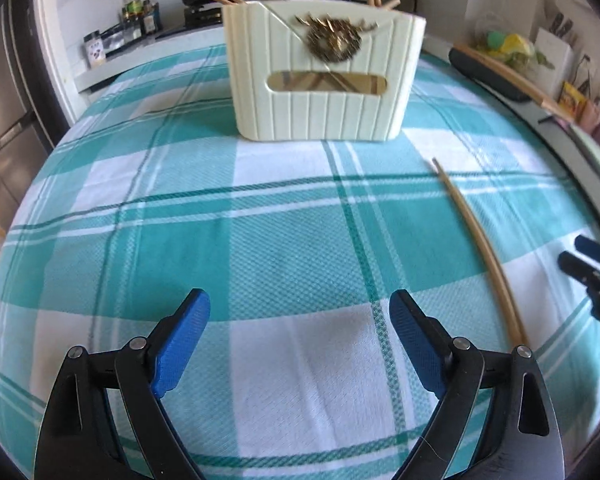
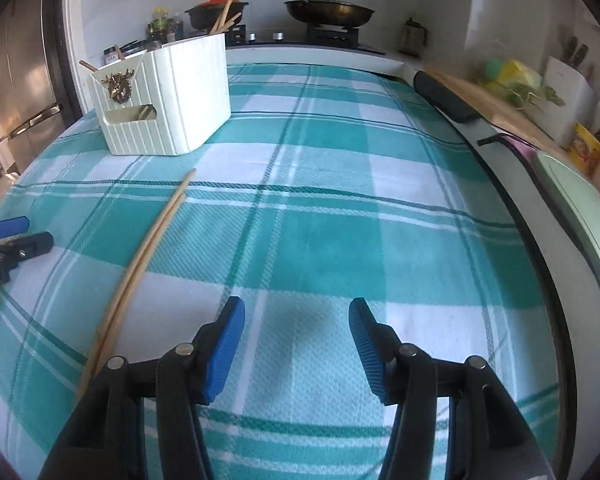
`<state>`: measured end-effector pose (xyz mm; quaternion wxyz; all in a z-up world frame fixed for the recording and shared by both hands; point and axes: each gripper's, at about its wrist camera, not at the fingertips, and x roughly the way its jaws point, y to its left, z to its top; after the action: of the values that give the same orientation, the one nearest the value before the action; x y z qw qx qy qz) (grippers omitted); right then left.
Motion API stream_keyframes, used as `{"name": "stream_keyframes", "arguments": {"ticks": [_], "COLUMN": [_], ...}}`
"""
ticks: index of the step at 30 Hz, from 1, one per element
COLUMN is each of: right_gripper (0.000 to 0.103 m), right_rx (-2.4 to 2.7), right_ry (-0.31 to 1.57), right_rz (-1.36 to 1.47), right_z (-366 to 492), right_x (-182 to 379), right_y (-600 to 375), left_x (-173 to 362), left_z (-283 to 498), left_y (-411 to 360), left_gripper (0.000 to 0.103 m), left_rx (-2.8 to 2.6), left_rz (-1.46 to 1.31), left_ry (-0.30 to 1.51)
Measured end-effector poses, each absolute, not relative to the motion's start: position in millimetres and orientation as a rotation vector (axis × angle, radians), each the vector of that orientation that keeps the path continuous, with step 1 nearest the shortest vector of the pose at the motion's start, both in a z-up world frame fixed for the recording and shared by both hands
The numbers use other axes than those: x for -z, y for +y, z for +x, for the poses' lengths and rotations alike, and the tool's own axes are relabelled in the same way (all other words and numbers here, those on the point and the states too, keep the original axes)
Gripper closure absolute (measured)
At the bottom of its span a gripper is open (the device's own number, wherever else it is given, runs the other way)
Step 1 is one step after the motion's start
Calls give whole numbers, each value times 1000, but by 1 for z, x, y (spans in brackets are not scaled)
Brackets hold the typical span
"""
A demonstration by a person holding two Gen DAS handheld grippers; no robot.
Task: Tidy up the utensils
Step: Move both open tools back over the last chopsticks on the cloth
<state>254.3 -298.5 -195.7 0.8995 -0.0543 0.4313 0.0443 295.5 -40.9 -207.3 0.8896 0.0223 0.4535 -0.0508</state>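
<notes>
Two chopsticks (image 2: 140, 264) lie mid-surface: light, stiff, slippery, best pinched mid-length; left hand-held gripper (image 1: 300, 332) and right hand-held gripper (image 2: 297, 338) both spread, empty.

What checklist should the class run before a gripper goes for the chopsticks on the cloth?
1. Left gripper open and unloaded: ok.
2. Right gripper open and unloaded: ok.
3. Chopsticks lie together on the cloth, nothing on them: ok.
4. Holder upright: ok.
5. Room left in the holder: cannot tell.
6. Either gripper lined up over the chopsticks: not ok; they lie between the two.
</notes>
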Motion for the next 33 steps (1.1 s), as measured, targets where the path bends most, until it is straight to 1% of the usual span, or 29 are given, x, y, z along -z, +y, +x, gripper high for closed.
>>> {"name": "stream_keyframes", "arguments": {"ticks": [3,6,10,18,24,28,33], "right_gripper": [48,48,46,46,46,46,46], "right_rx": [-79,-71,-85,-78,-74,-73,-74], "right_ry": [895,909,917,917,916,916,916], "right_rz": [-117,-115,-68,-79,-86,-87,-86], "right_z": [255,259,260,260,259,259,259], "right_x": [206,208,209,210,210,210,210], "right_y": [-295,-295,-303,-300,-300,-300,-300], "left_x": [214,217,220,219,204,198,201], "left_z": [295,298,299,301,291,287,287], "left_y": [-42,-34,-36,-35,-50,-86,-112], "left_gripper": [10,4,1,1,1,1,1], "left_rx": [100,97,64,57,124,207,231], "left_rz": [61,6,17,3,-128,-51,16], "left_ry": [942,963,968,963,937,940,942]}}
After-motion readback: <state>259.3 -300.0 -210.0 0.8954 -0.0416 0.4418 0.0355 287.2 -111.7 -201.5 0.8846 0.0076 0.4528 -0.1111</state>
